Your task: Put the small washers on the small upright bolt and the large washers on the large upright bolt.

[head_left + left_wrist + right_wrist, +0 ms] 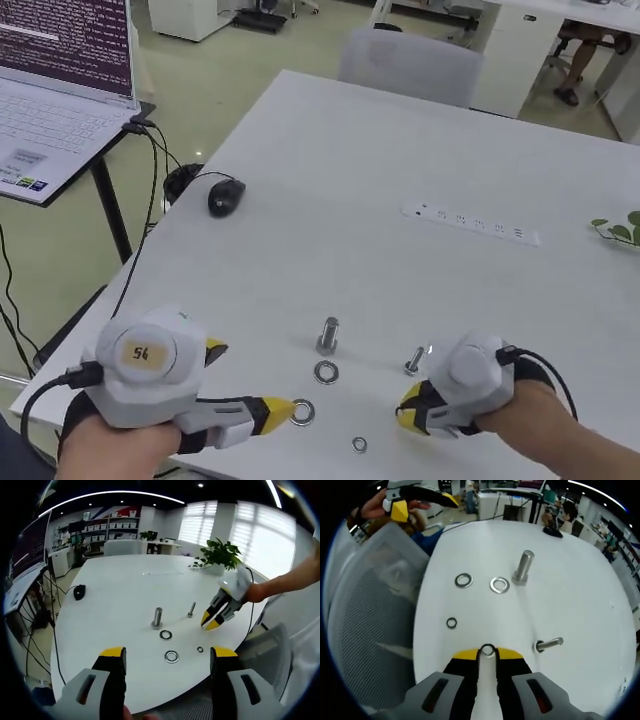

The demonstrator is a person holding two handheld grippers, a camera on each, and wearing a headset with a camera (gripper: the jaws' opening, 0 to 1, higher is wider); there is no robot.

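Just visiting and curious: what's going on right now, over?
Left hand-held gripper open, empty. Right hand-held gripper shut on a small washer. Small bolt and large bolt bare. Nothing in the way.

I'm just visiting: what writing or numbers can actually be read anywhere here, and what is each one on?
"54": on the yellow label on the round top of the left gripper.
Laptop screen: many lines of text, too small to read.
Stickers on the laptop's front corner: too blurred to read.
Power strip: no marking that can be read.
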